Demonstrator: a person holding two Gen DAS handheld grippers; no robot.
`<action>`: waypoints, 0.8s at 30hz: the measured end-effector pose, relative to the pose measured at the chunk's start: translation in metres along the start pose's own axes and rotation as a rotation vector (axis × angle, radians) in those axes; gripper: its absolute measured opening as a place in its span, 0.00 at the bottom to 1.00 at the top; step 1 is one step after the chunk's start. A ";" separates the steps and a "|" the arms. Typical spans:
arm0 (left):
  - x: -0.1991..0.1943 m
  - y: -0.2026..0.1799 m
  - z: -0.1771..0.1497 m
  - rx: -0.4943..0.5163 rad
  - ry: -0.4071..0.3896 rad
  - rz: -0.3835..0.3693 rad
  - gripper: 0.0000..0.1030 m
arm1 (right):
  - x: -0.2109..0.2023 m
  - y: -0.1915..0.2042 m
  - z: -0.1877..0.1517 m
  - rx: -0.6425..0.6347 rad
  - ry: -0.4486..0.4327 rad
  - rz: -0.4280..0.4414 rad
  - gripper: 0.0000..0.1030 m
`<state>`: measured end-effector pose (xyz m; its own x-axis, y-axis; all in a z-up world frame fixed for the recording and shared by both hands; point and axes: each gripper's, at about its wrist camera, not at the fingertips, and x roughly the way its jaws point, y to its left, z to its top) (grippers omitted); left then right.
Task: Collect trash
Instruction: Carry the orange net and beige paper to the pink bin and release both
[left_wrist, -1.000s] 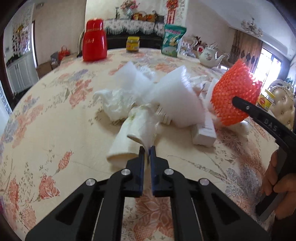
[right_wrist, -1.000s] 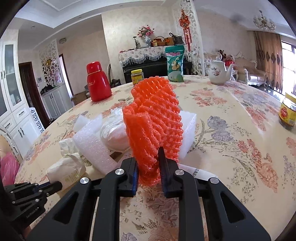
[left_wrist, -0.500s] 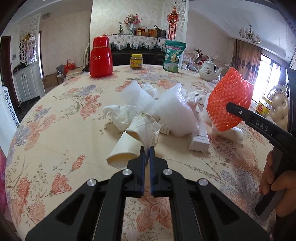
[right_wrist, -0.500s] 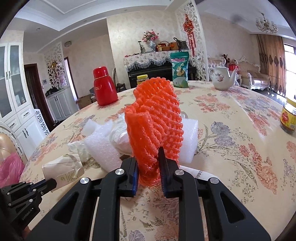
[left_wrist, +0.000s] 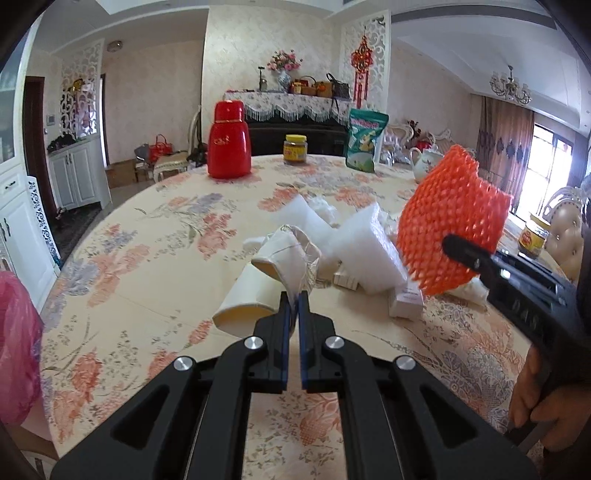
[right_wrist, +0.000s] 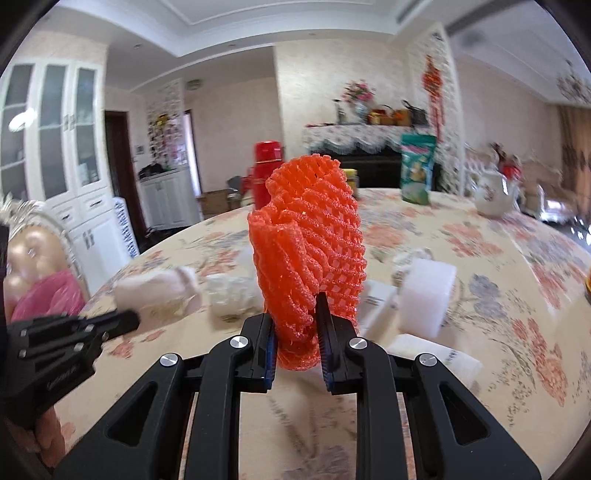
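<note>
- Left wrist view: left gripper (left_wrist: 293, 297), jaws nearly closed, pinches the crumpled paper cup (left_wrist: 271, 271) by its torn edge, lifting it off the floral table (left_wrist: 147, 258) for carrying toward the pink bag (left_wrist: 16, 343).
- Right wrist view: right gripper (right_wrist: 295, 325) clamps the orange foam net (right_wrist: 308, 251) at its base, upright, clear of the remaining white scraps (right_wrist: 424, 295).

A crumpled cream paper cup (left_wrist: 255, 291) is pinched at a torn edge by closed black fingers and is held tilted above the floral tablecloth, its open rim turned down and to the left. An orange foam fruit net (right_wrist: 308, 254) is clamped at its lower end and is held upright. White foam sheets (left_wrist: 364, 249), crumpled tissue (left_wrist: 323, 210) and 2 small white cartons (left_wrist: 406, 301) are left heaped on the cloth.
</note>
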<state>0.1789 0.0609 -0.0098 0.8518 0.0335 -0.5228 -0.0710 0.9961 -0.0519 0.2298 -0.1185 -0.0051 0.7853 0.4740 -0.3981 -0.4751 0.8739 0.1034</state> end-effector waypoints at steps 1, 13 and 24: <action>-0.004 0.002 0.000 -0.001 -0.008 0.008 0.04 | -0.001 0.004 -0.001 -0.013 -0.002 0.010 0.19; -0.045 0.039 -0.008 -0.025 -0.070 0.089 0.04 | -0.007 0.054 -0.002 -0.119 0.013 0.141 0.19; -0.081 0.096 -0.023 -0.081 -0.102 0.169 0.04 | -0.005 0.117 0.008 -0.223 0.026 0.188 0.19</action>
<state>0.0914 0.1516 0.0075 0.8720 0.2114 -0.4414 -0.2550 0.9661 -0.0410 0.1737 -0.0177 0.0166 0.6663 0.6200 -0.4143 -0.6889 0.7244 -0.0240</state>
